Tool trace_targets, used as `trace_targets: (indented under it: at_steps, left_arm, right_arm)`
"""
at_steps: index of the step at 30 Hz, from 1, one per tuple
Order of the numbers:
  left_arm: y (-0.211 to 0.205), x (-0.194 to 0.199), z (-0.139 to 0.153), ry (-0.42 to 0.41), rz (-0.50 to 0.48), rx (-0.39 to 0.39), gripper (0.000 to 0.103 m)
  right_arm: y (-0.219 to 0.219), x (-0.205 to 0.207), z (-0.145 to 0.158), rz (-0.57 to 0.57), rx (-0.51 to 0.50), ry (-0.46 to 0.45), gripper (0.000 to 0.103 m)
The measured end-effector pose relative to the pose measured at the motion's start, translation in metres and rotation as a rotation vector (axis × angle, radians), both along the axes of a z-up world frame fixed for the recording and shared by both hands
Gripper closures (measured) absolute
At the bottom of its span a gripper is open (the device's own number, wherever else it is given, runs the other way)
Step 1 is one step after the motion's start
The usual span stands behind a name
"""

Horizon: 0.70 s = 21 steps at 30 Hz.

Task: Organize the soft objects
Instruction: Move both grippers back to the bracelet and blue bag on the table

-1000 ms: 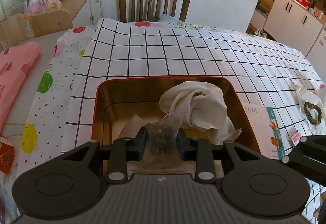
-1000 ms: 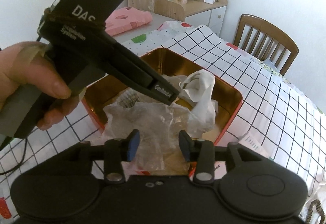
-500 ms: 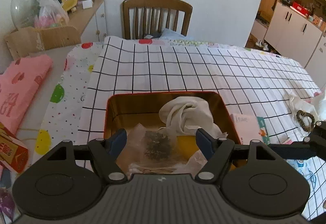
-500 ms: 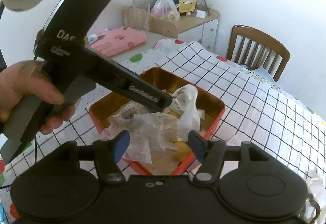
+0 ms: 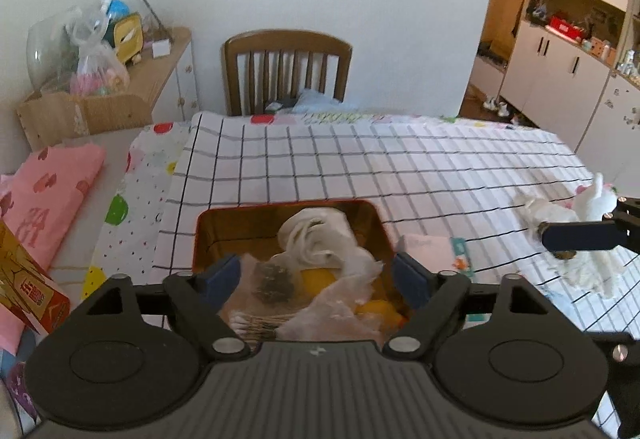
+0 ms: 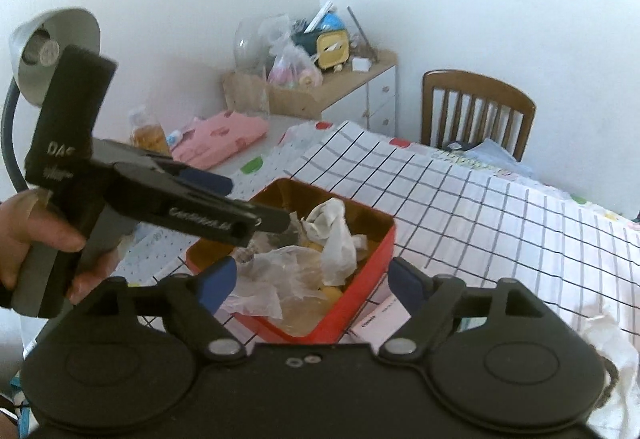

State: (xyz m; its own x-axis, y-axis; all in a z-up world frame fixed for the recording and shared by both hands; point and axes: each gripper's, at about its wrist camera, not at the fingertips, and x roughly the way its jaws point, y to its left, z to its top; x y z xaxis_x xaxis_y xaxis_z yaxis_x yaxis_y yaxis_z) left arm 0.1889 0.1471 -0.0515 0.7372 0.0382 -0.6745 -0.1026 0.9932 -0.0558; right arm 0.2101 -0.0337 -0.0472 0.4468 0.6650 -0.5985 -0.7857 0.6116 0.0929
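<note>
Left wrist: left gripper (image 5: 318,279) is held wide open, empty, above red tin (image 5: 208,225) containing white cloth (image 5: 316,243); light, limp, best pinched at a bunched fold.

Right wrist: right gripper (image 6: 310,281) is likewise spread, nothing gripped; crinkly plastic bag (image 6: 276,271) judged slippery.

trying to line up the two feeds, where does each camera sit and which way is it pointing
Left wrist view: sits on the left tongs, above the table's near edge, facing across the red tin to the wooden chair; its own open fingers show, plus one right finger at the right edge.
Right wrist view: sits on the right tongs, angled left over the tin toward the cabinet; its open fingers, the left tongs and left hand show.
Shared: tin, white cloth, chair, checked tablecloth.
</note>
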Motion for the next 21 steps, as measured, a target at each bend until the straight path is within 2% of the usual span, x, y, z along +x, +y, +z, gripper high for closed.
trace_targets:
  at_steps: [5,8,11,14,18,21]
  left_arm:
    - [-0.025,-0.009,0.016,-0.043,-0.029,-0.003,0.019]
    - [-0.039,-0.011,0.023,-0.068,-0.041,-0.022,0.012]
    - [-0.056,-0.011,0.029,-0.097,-0.052,-0.055,0.011]
    - [-0.076,-0.007,0.032,-0.111,-0.07,-0.069,0.01]
    - [-0.104,-0.001,0.033,-0.119,-0.1,-0.078,0.002]
    - [-0.125,0.007,0.031,-0.119,-0.117,-0.086,0.001]
  right_arm:
    - [-0.032,-0.002,0.012,-0.035,0.042,-0.004,0.011]
    - [-0.054,-0.003,0.016,-0.06,0.062,-0.015,0.007]
    - [-0.077,-0.001,0.019,-0.091,0.074,-0.02,0.005]
    - [-0.102,0.001,0.021,-0.125,0.079,-0.033,0.003]
    - [-0.139,0.005,0.02,-0.181,0.077,-0.039,0.003]
    - [-0.167,0.011,0.015,-0.225,0.07,-0.035,0.003]
